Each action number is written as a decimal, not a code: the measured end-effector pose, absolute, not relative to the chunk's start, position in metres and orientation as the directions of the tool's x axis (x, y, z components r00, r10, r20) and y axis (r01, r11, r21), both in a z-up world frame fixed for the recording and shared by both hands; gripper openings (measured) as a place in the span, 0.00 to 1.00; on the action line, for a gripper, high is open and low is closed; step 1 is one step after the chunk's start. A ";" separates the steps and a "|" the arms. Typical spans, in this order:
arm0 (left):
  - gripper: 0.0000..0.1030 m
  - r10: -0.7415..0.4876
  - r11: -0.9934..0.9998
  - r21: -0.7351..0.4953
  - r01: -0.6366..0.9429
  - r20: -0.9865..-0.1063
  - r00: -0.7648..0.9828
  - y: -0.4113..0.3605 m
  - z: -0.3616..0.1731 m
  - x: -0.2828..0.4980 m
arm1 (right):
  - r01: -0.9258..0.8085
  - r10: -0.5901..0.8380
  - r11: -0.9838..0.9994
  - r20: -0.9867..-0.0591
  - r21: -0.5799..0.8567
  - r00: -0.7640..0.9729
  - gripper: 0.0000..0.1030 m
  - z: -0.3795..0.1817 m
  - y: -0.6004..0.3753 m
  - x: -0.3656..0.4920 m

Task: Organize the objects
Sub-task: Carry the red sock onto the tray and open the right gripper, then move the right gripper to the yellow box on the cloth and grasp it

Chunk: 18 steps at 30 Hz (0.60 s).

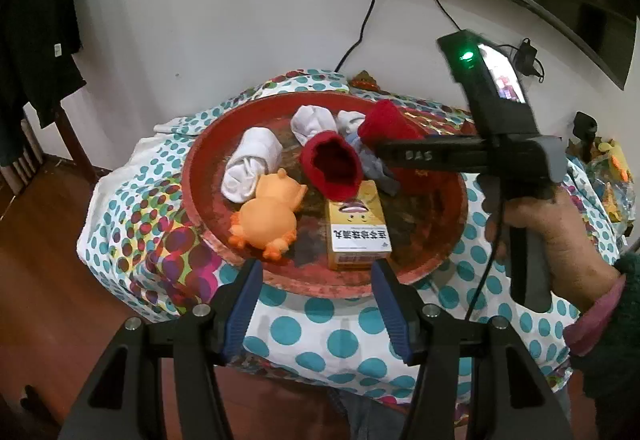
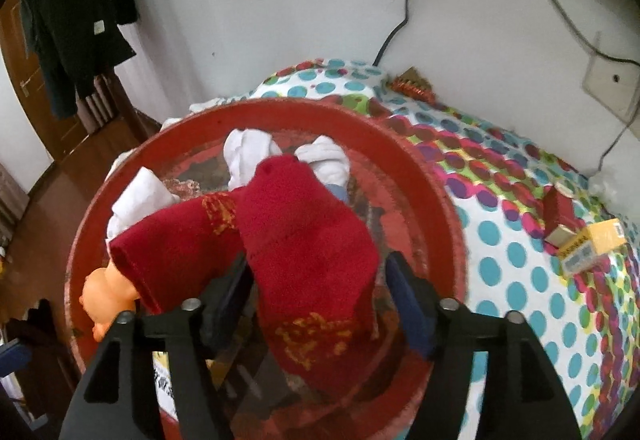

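Centrally, fuzzy red sock, round tray

Red tray holds red socks, white socks, orange toy.

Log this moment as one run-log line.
left gripper: open, empty | right gripper: open, red sock between jaws | red tray: socks, orange toy, yellow box

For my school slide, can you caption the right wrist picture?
Open right gripper over a dark red knitted sock in the round red tray.
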<state>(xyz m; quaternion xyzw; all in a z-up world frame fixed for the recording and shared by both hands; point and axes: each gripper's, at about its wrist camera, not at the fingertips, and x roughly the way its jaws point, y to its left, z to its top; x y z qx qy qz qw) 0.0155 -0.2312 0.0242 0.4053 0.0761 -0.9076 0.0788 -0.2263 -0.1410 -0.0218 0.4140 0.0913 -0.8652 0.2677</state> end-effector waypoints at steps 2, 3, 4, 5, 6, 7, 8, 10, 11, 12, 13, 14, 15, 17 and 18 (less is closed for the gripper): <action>0.56 -0.077 -0.978 -0.072 0.198 -0.752 -0.655 -0.229 0.023 0.015 | 0.539 -0.407 -0.838 -0.759 0.088 -0.508 0.66 -0.015 -0.132 -0.224; 0.56 -0.081 -0.978 -0.067 0.198 -0.753 -0.653 -0.228 0.022 0.015 | 0.532 -0.410 -0.841 -0.754 0.094 -0.514 0.66 -0.011 -0.125 -0.222; 0.56 -0.085 -0.978 -0.062 0.199 -0.753 -0.652 -0.227 0.022 0.014 | 0.526 -0.411 -0.845 -0.748 0.097 -0.522 0.67 -0.008 -0.119 -0.221; 0.56 -0.084 -0.978 -0.062 0.197 -0.754 -0.651 -0.226 0.022 0.014 | 0.517 -0.405 -0.851 -0.744 0.094 -0.531 0.73 -0.006 -0.113 -0.220; 0.56 -0.081 -0.978 -0.065 0.196 -0.754 -0.652 -0.225 0.022 0.014 | 0.493 -0.382 -0.867 -0.738 0.077 -0.556 0.77 -0.003 -0.103 -0.221; 0.56 -0.075 -0.978 -0.071 0.194 -0.753 -0.654 -0.225 0.022 0.014 | 0.474 -0.368 -0.878 -0.732 0.070 -0.573 0.80 -0.001 -0.096 -0.221; 0.56 -0.069 -0.979 -0.076 0.190 -0.753 -0.655 -0.224 0.022 0.014 | 0.447 -0.351 -0.892 -0.726 0.068 -0.591 0.80 0.000 -0.085 -0.224; 0.56 -0.067 -0.980 -0.075 0.186 -0.753 -0.655 -0.221 0.022 0.015 | 0.382 -0.308 -0.922 -0.727 0.068 -0.614 0.80 -0.001 -0.065 -0.233; 0.56 -0.069 -0.980 -0.071 0.184 -0.752 -0.655 -0.219 0.022 0.014 | 0.336 -0.273 -0.940 -0.728 0.061 -0.629 0.80 -0.002 -0.054 -0.238; 0.56 -0.072 -0.981 -0.064 0.181 -0.753 -0.654 -0.218 0.022 0.014 | 0.295 -0.240 -0.954 -0.729 0.054 -0.641 0.80 -0.003 -0.046 -0.242; 0.56 -0.075 -0.982 -0.058 0.180 -0.754 -0.652 -0.216 0.022 0.014 | 0.256 -0.210 -0.965 -0.731 0.050 -0.649 0.80 -0.004 -0.037 -0.247; 0.56 -0.076 -0.982 -0.056 0.179 -0.755 -0.651 -0.216 0.022 0.013 | 0.208 -0.176 -0.977 -0.735 0.048 -0.655 0.80 -0.007 -0.026 -0.255; 0.56 -0.075 -0.983 -0.055 0.177 -0.756 -0.650 -0.215 0.021 0.013 | 0.177 -0.150 -0.983 -0.738 0.042 -0.658 0.80 -0.009 -0.018 -0.260; 0.56 -0.067 -0.983 -0.061 0.171 -0.756 -0.651 -0.214 0.022 0.013 | 0.116 -0.099 -0.993 -0.745 0.029 -0.659 0.80 -0.016 -0.003 -0.272; 0.56 -0.063 -0.984 -0.061 0.166 -0.755 -0.653 -0.213 0.022 0.013 | 0.101 -0.102 -0.994 -0.751 0.047 -0.652 0.80 -0.021 0.004 -0.279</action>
